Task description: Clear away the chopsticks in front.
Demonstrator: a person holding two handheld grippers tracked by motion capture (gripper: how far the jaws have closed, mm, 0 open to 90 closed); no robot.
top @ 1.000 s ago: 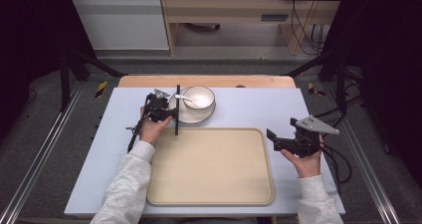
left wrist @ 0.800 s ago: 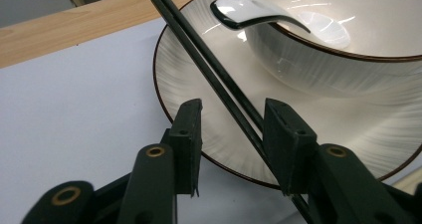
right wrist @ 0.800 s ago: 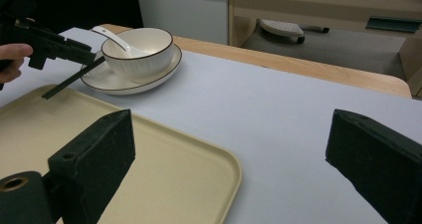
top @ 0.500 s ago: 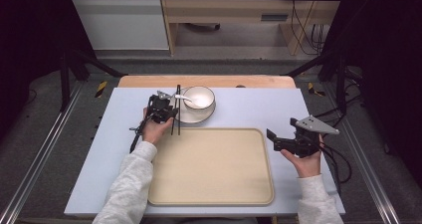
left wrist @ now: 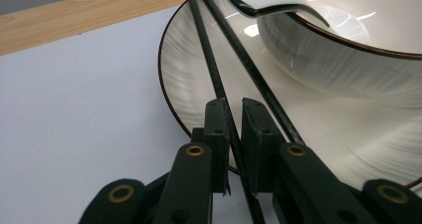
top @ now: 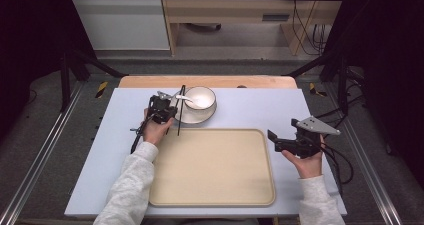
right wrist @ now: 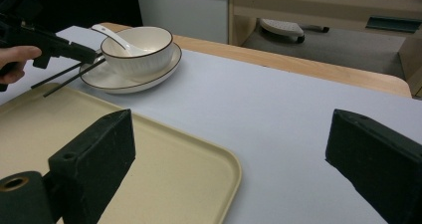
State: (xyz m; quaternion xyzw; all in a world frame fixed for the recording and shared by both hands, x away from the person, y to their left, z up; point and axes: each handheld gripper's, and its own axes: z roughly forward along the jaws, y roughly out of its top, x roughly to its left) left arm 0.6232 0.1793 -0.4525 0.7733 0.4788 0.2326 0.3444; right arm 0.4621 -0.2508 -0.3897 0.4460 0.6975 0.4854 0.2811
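Two black chopsticks (top: 180, 120) (left wrist: 209, 55) (right wrist: 64, 77) lie across the left rim of a white plate (top: 192, 117) (left wrist: 189, 84). On the plate stands a white bowl (top: 200, 97) (left wrist: 348, 50) with a white spoon (top: 182, 98) (left wrist: 268, 0) in it. My left gripper (top: 176, 113) (left wrist: 234, 104) reaches in from the plate's left. Its jaws have just been closing and now stand shut on one chopstick; the second stick runs just past the right jaw. My right gripper (top: 274, 136) (right wrist: 231, 129) hovers open and empty beside the right edge of the beige tray (top: 215, 175).
The beige tray (right wrist: 149, 184) lies on the pale blue mat (top: 250, 110) in front of the plate. Beyond the mat a strip of wooden tabletop (top: 210, 81) runs along the far edge. Black cables (top: 340, 160) trail from the right gripper.
The left gripper's jaws have closed from wide apart to a narrow gap around a chopstick, and the sticks have tilted slightly. Neither hand has shifted, and the right gripper is unchanged.
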